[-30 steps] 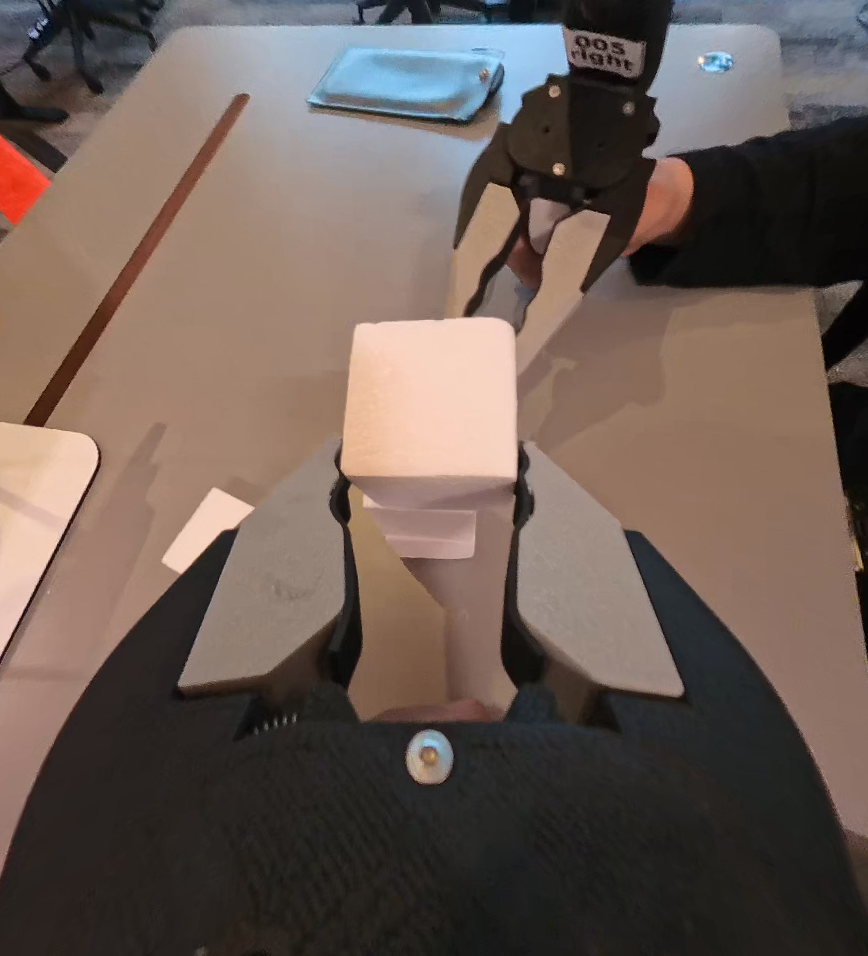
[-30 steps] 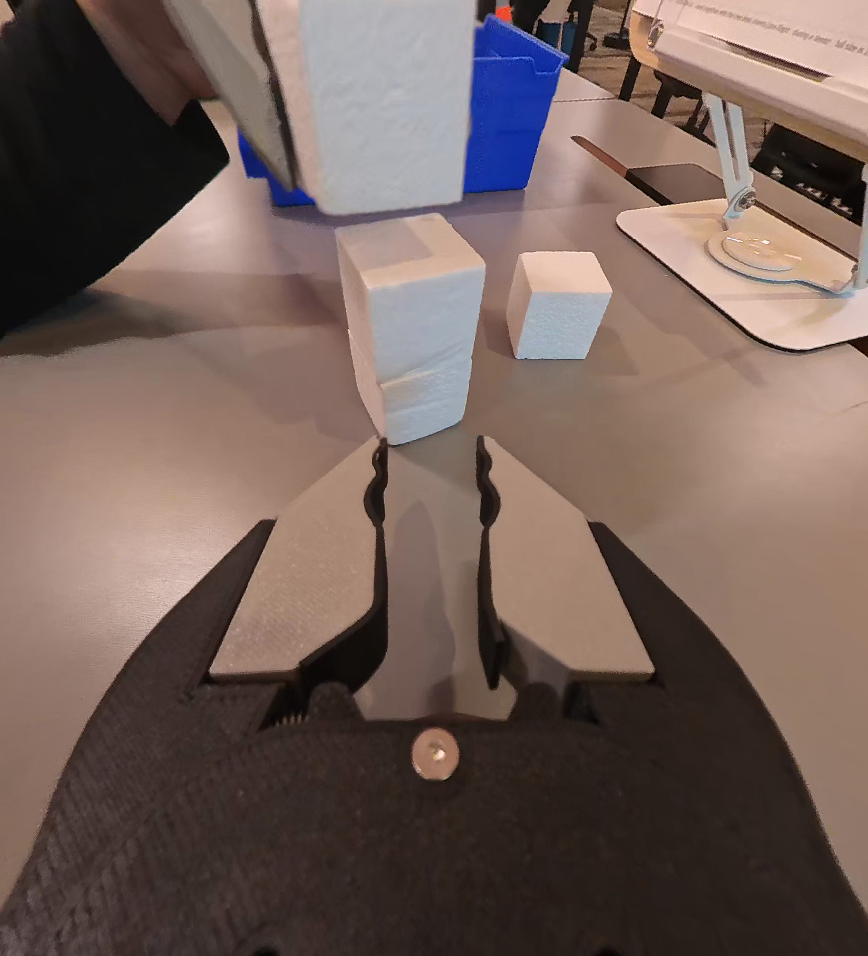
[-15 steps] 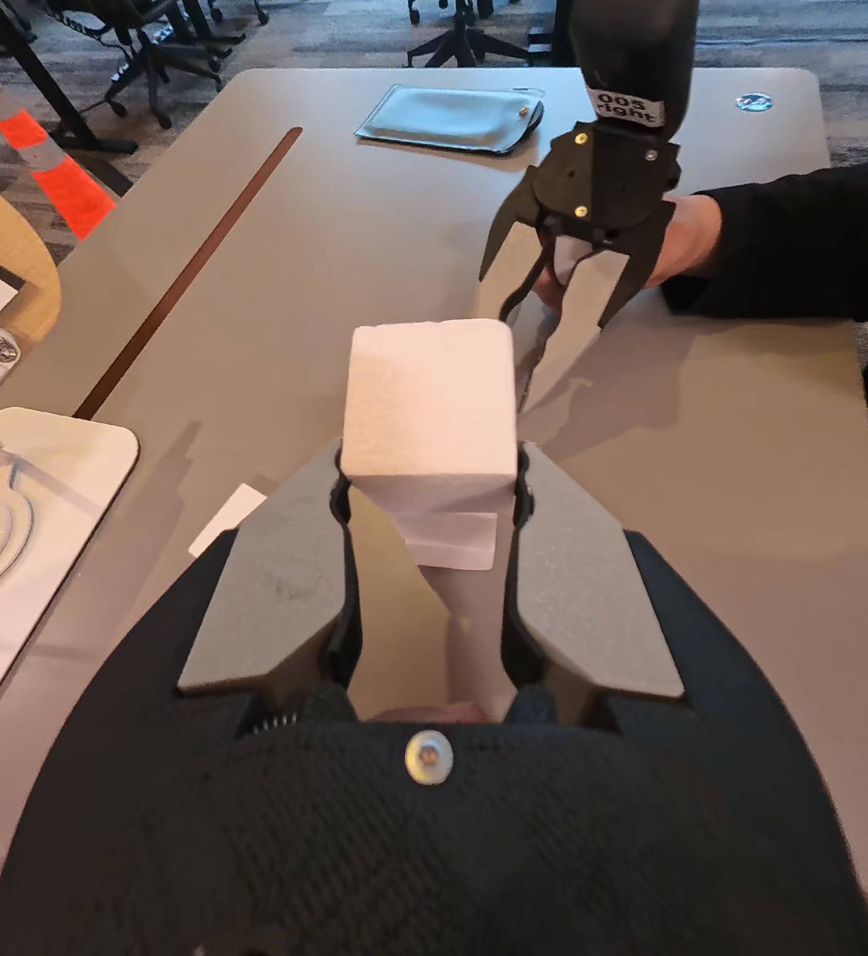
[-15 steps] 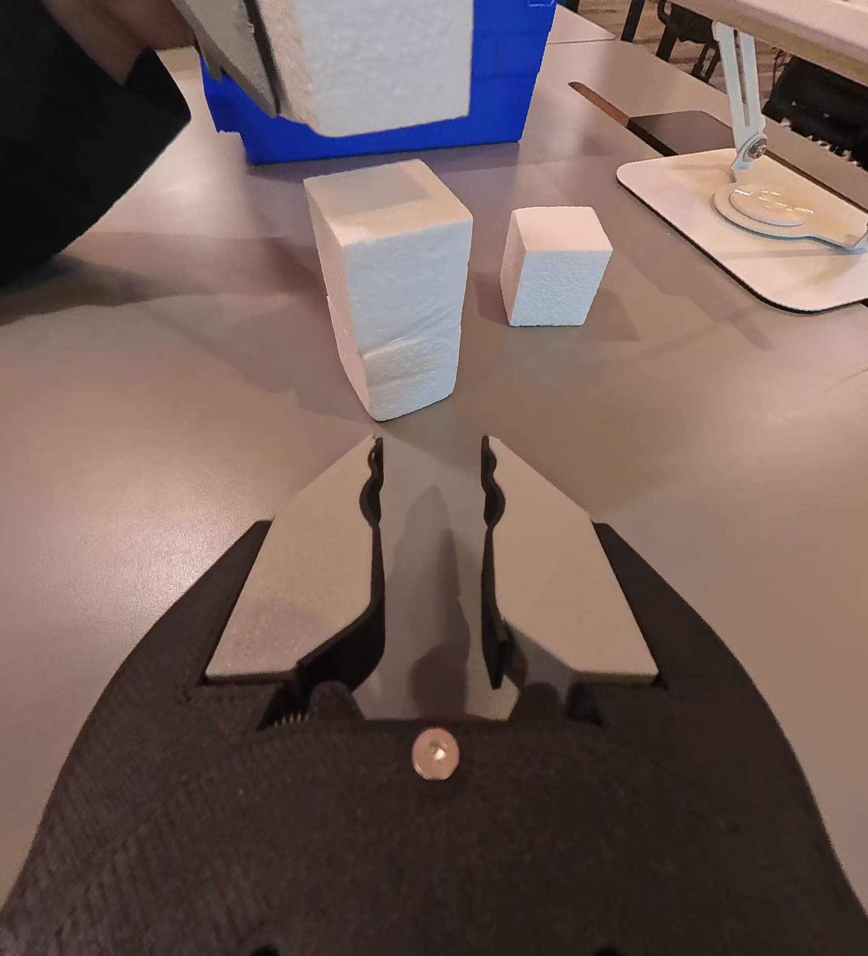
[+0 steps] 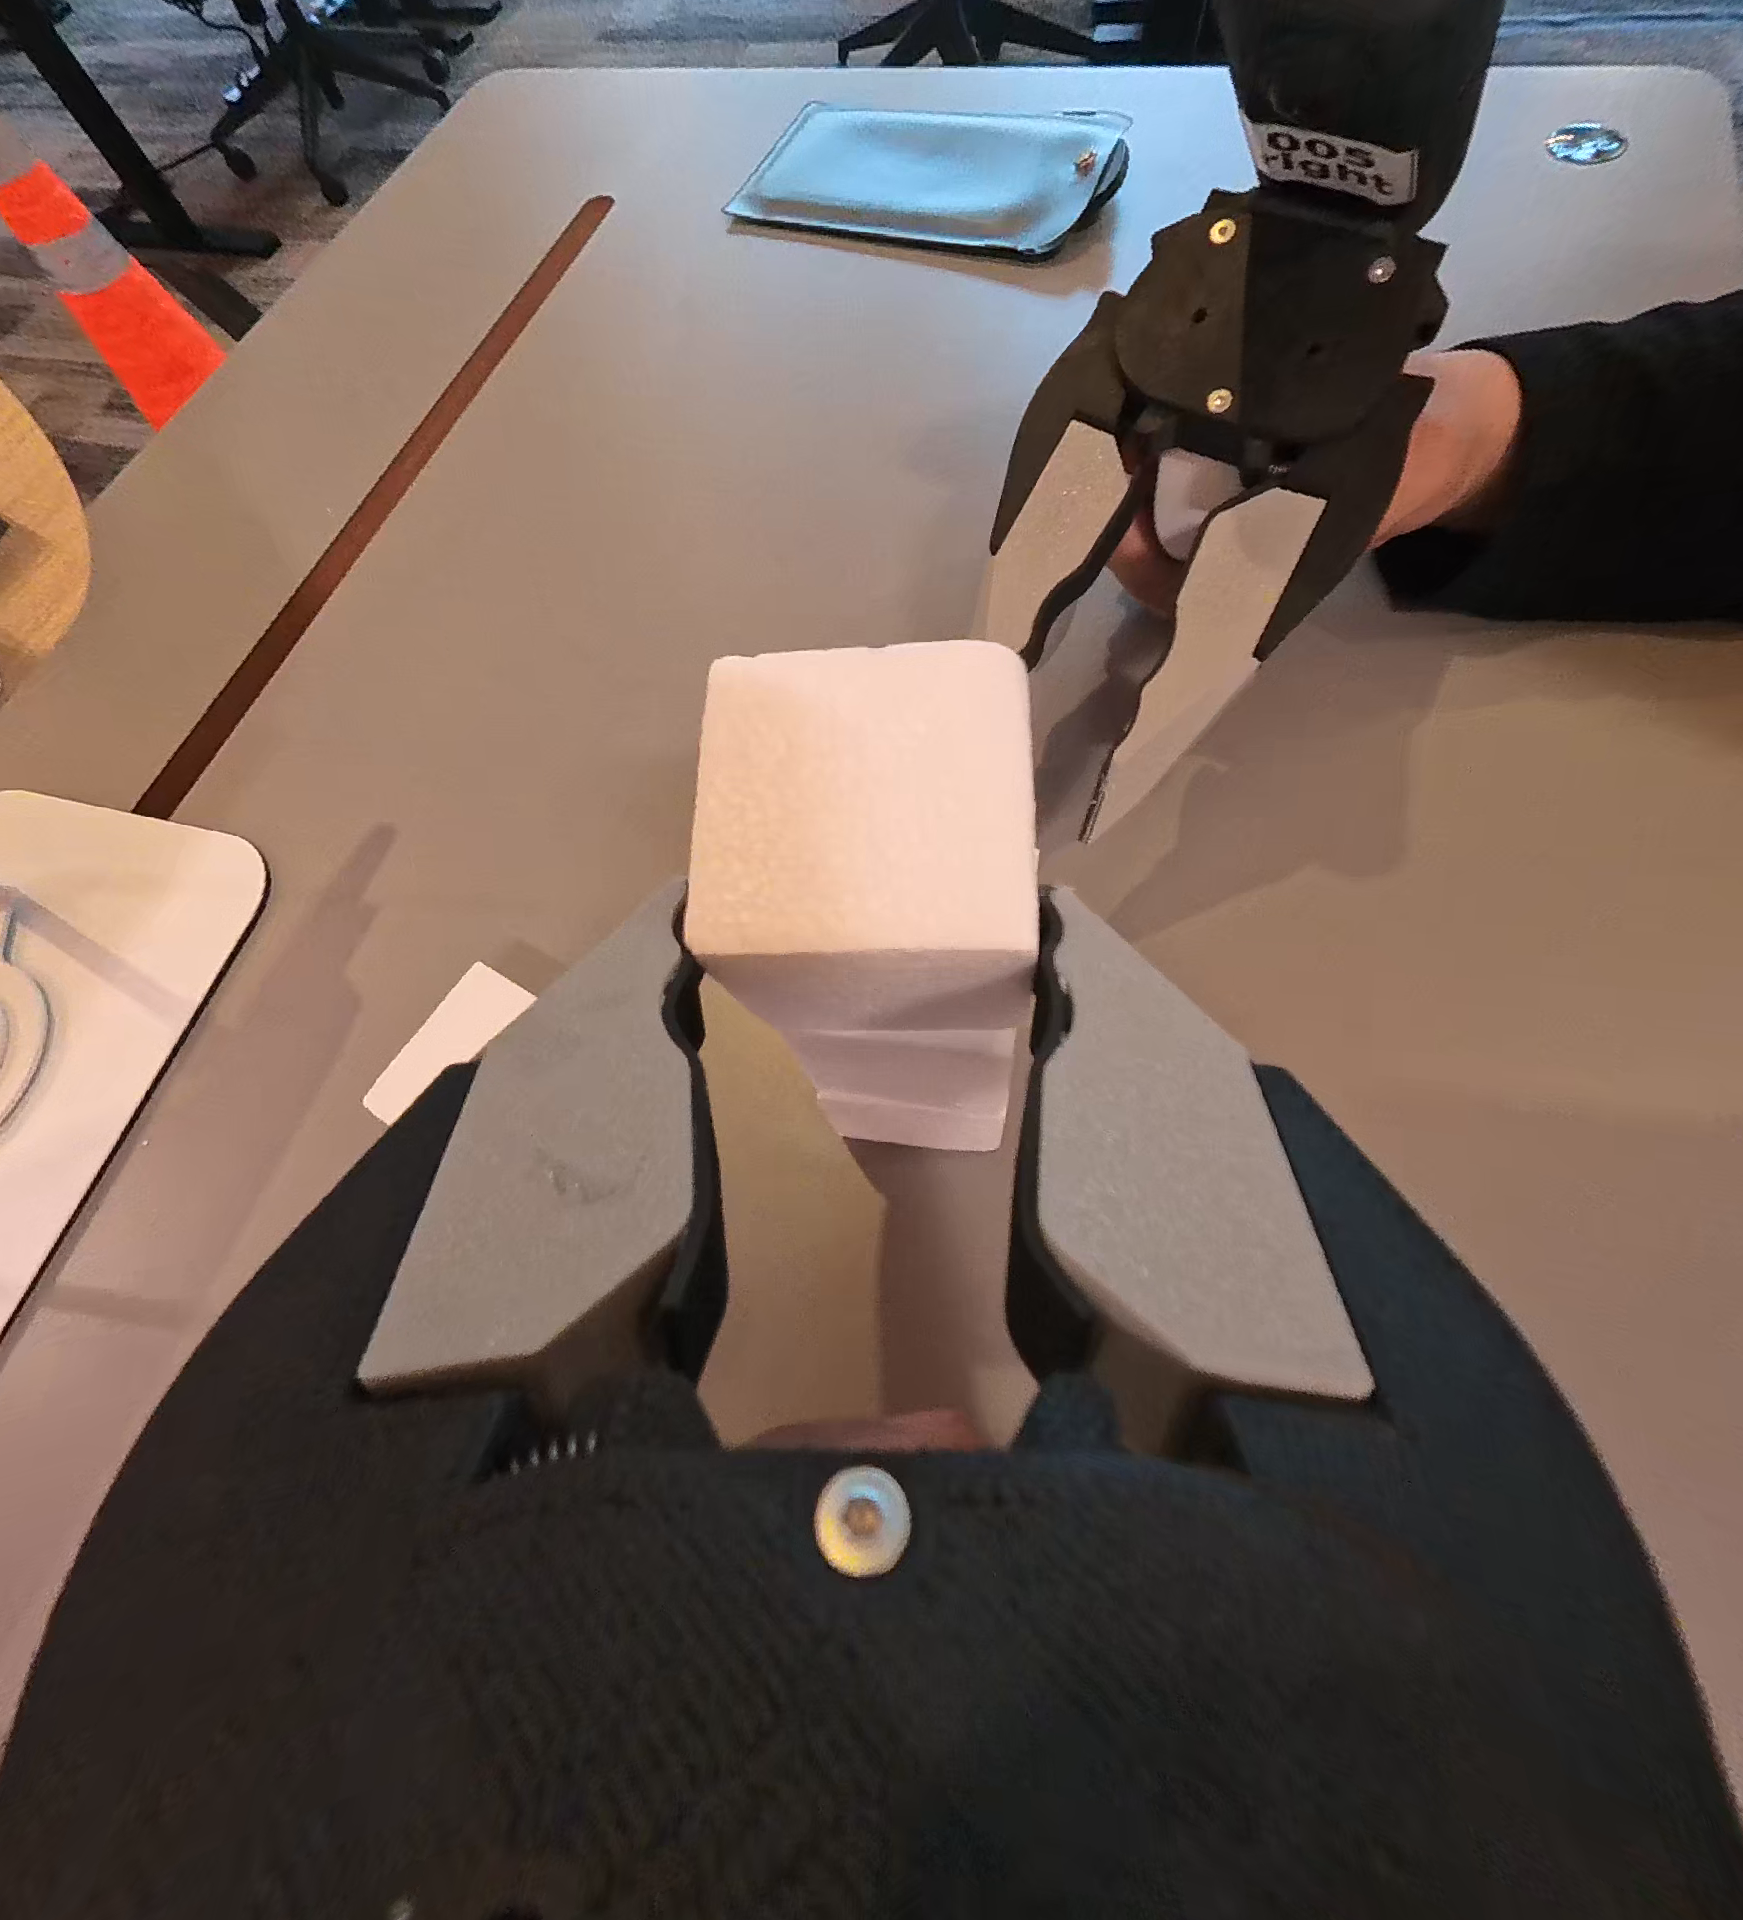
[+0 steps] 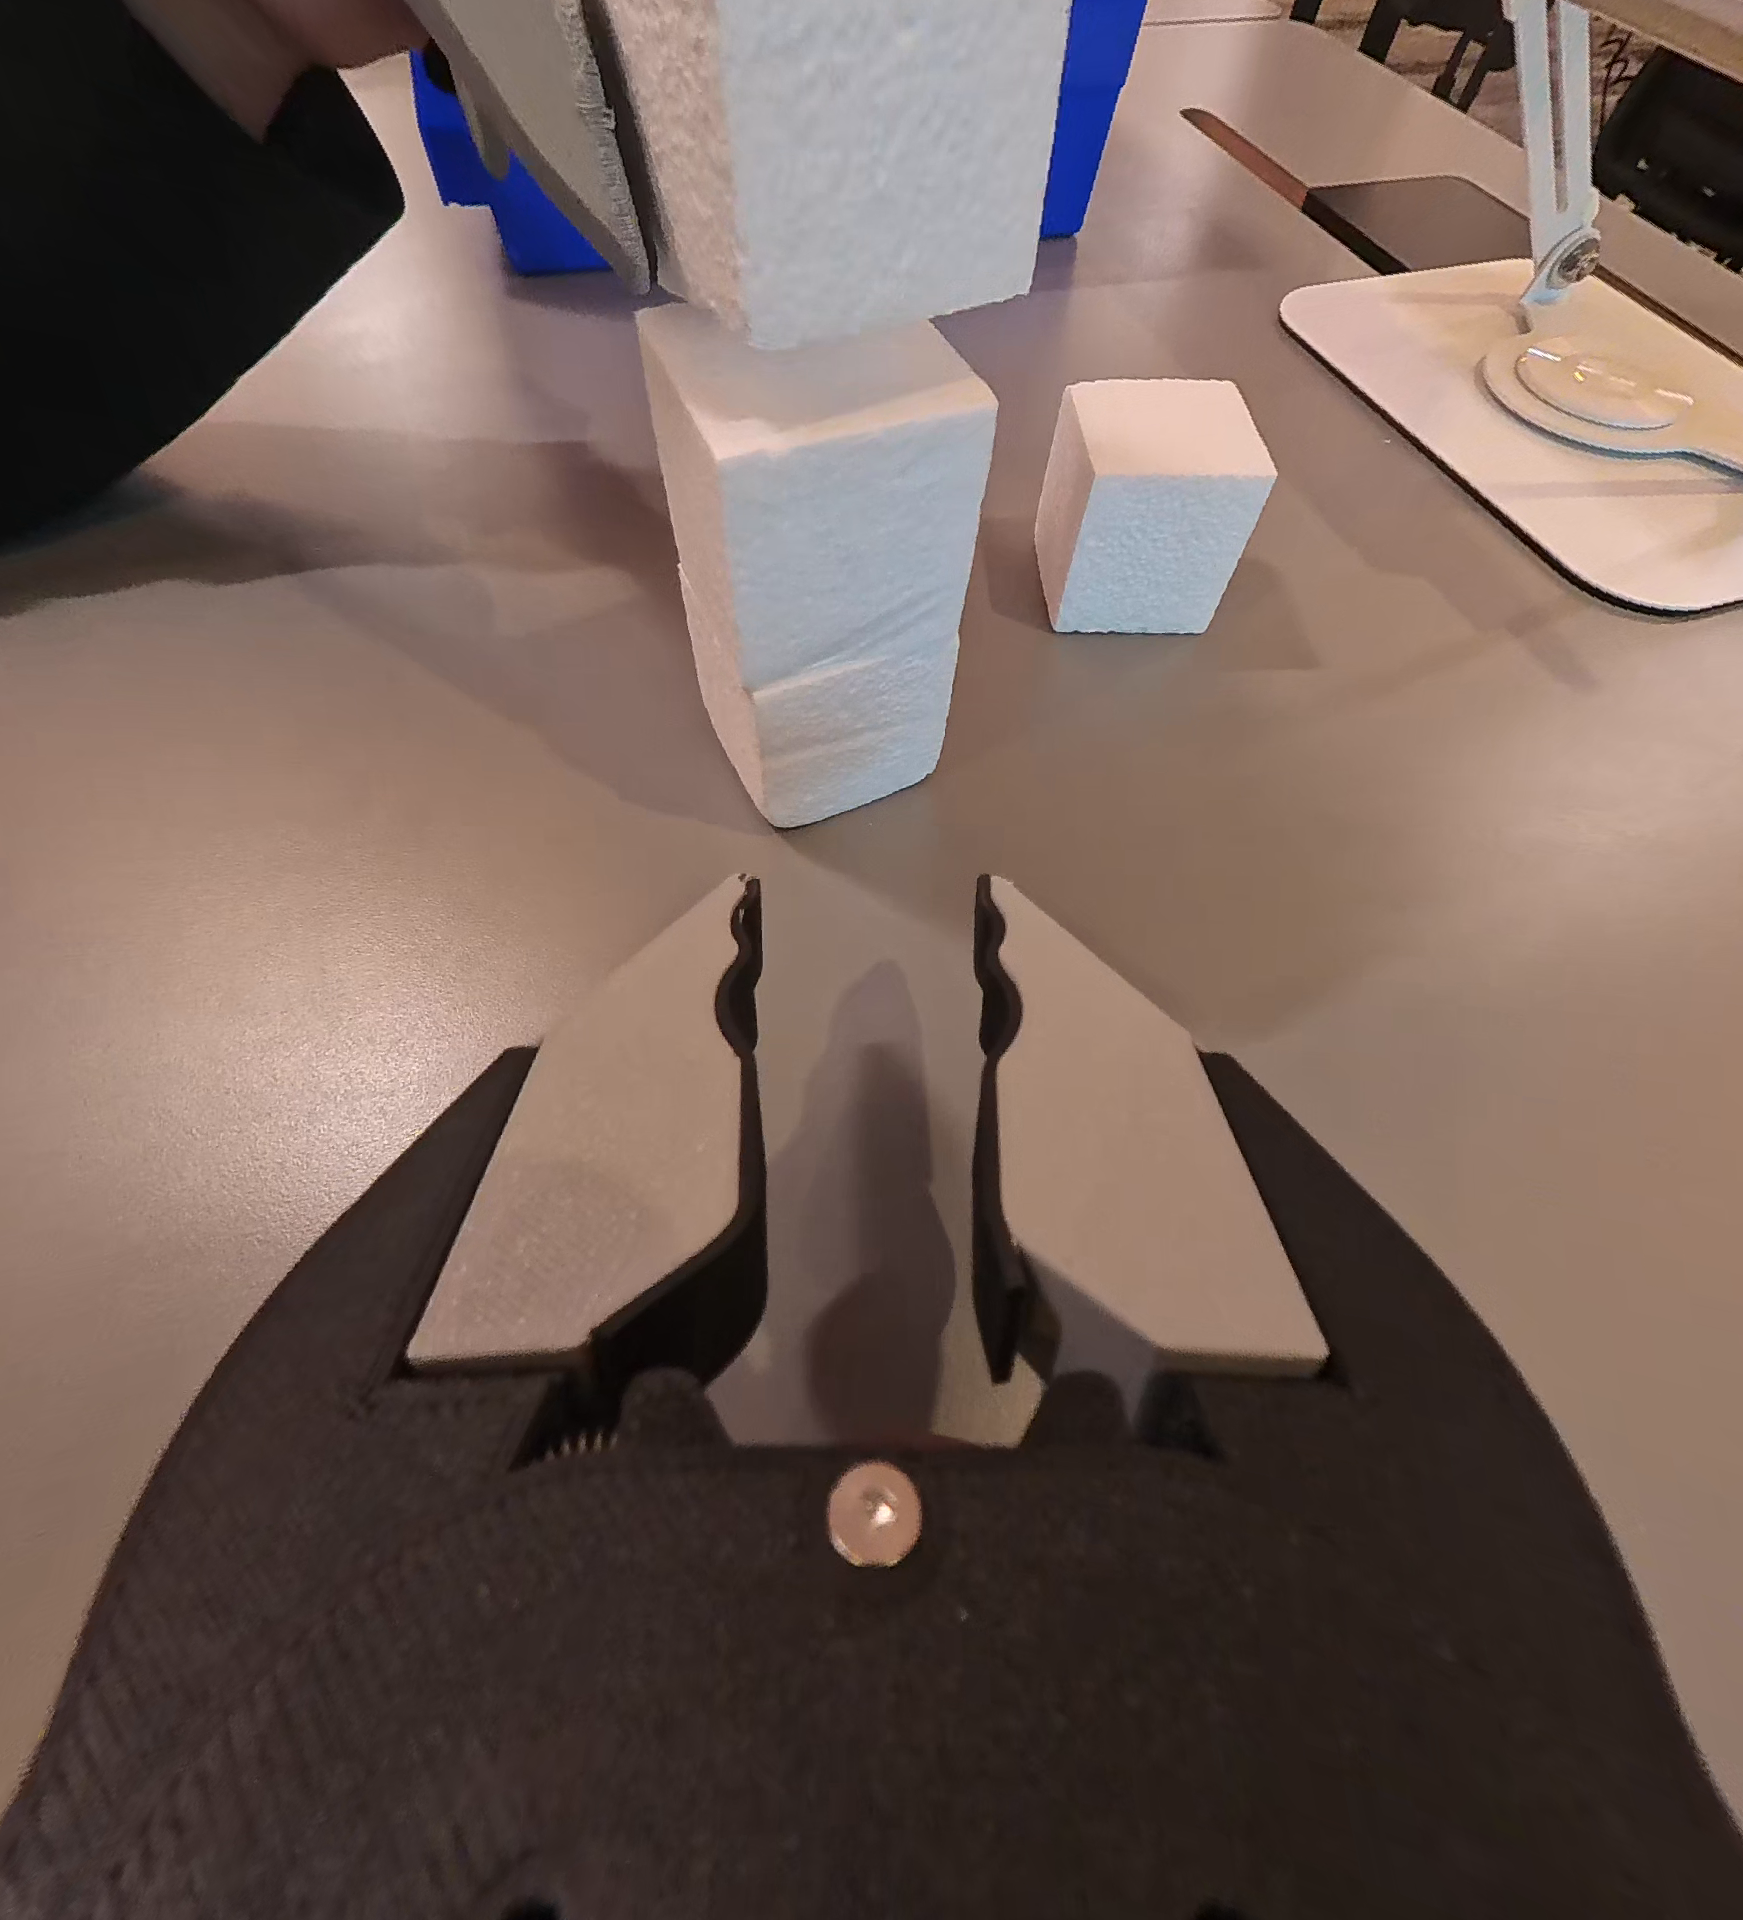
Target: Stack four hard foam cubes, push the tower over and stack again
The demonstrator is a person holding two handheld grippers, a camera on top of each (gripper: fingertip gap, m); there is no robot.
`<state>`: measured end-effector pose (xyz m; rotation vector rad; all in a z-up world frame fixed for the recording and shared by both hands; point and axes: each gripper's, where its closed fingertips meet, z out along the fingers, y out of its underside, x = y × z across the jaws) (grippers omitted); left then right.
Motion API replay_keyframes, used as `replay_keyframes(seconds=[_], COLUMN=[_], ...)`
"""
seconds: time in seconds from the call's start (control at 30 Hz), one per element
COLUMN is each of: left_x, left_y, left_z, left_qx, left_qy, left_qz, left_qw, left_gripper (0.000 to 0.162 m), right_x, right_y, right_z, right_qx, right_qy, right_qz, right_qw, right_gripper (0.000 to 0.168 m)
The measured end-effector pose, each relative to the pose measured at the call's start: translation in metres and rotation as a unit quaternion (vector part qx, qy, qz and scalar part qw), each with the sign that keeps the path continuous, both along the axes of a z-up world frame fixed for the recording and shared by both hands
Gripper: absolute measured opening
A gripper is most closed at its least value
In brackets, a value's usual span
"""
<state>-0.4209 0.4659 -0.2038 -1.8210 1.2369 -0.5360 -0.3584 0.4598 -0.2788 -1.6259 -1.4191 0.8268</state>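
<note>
My left gripper (image 5: 862, 935) is shut on a white foam cube (image 5: 862, 810) and holds it over a stack of two foam cubes (image 5: 908, 1091). In the right wrist view the held cube (image 6: 877, 156) sits slightly tilted at the top of the stack (image 6: 825, 582); I cannot tell whether they touch. A fourth foam cube (image 6: 1147, 509) stands alone on the table to the right of the stack. My right gripper (image 6: 867, 894) is open and empty, low over the table just in front of the stack. It also shows in the left wrist view (image 5: 1127, 665), beyond the held cube.
A blue bin (image 6: 534, 208) stands behind the stack. A white stand base (image 6: 1573, 447) lies at the right, also in the left wrist view (image 5: 67, 987). A dark pouch (image 5: 929, 177) lies at the far table end. A white paper slip (image 5: 451, 1039) lies near the stack. One gripper's finger ends stand about 11 cm off the other's.
My left gripper has lowered the held cube down to the top of the stack. My right gripper has stayed open in front of the stack.
</note>
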Motion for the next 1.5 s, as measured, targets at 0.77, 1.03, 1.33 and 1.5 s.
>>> replay_keyframes(seconds=[0.77,1.03,1.33,1.5], left_x=[-0.002,-0.01,-0.003,0.0], left_y=[-0.006,-0.003,-0.005,-0.004], left_z=[0.037,0.012,0.002,-0.004], left_qx=[0.024,0.019,0.01,0.005], left_qy=[0.009,0.06,0.065,0.071], left_qz=[-0.052,-0.039,-0.053,-0.054], left_qw=[0.998,0.997,0.996,0.996], left_gripper=[0.062,0.062,0.062,0.062], right_x=[0.001,0.0,0.0,0.0], right_y=[0.0,-0.001,-0.001,-0.001], right_z=[0.005,0.001,0.002,0.001], right_qx=[-0.009,-0.009,-0.004,-0.001], right_qy=[0.017,0.004,0.007,0.006], right_qz=[0.001,0.006,0.003,0.003], right_qw=[1.0,1.0,1.0,1.0], right_gripper=[0.038,0.037,0.037,0.037])
